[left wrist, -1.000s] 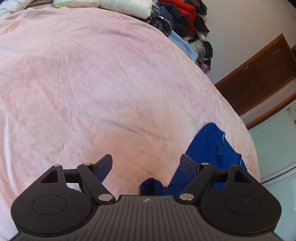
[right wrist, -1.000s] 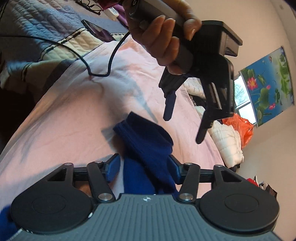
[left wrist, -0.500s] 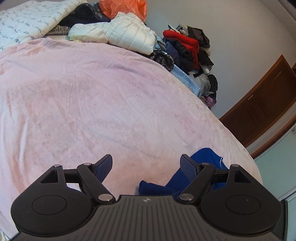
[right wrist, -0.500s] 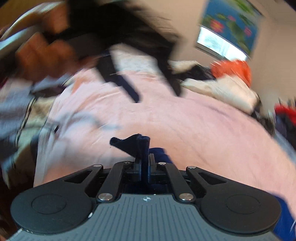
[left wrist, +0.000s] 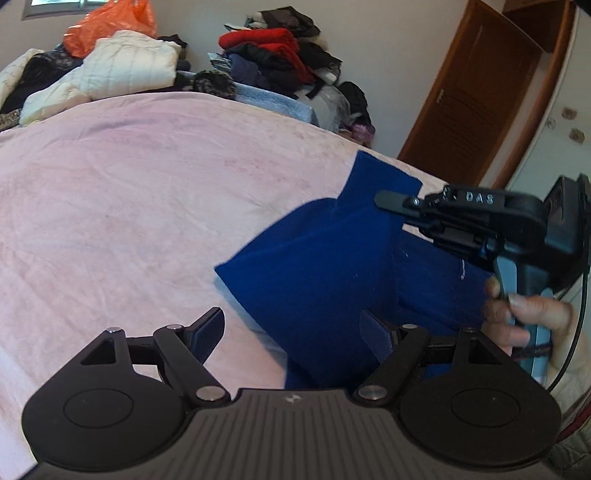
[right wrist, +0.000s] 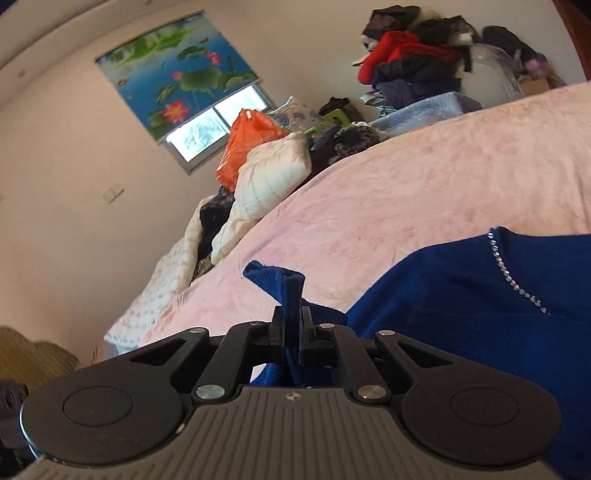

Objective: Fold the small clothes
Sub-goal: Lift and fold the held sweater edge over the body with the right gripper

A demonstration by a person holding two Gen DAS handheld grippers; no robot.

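A dark blue garment (left wrist: 332, 266) lies on the pink bedcover (left wrist: 147, 177), one part raised off the bed. My right gripper (right wrist: 290, 325) is shut on a pinched fold of that blue cloth (right wrist: 288, 284), which sticks up between its jaws; a line of small rhinestones (right wrist: 517, 280) runs across the garment to its right. From the left wrist view the right gripper (left wrist: 391, 201) comes in from the right, held by a hand (left wrist: 517, 317), and lifts the cloth. My left gripper (left wrist: 291, 328) is open just above the garment's near edge, holding nothing.
Piles of clothes (left wrist: 273, 48), a white quilted jacket (left wrist: 122, 70) and an orange bag (left wrist: 107, 26) line the far side of the bed. A brown door (left wrist: 469, 99) stands at the right. A window with a lotus blind (right wrist: 177, 70) is on the far wall.
The right gripper closed on a fold of the blue garment, rolled over and lifted it. The left gripper swung toward the garment, which now spreads larger in front of it.
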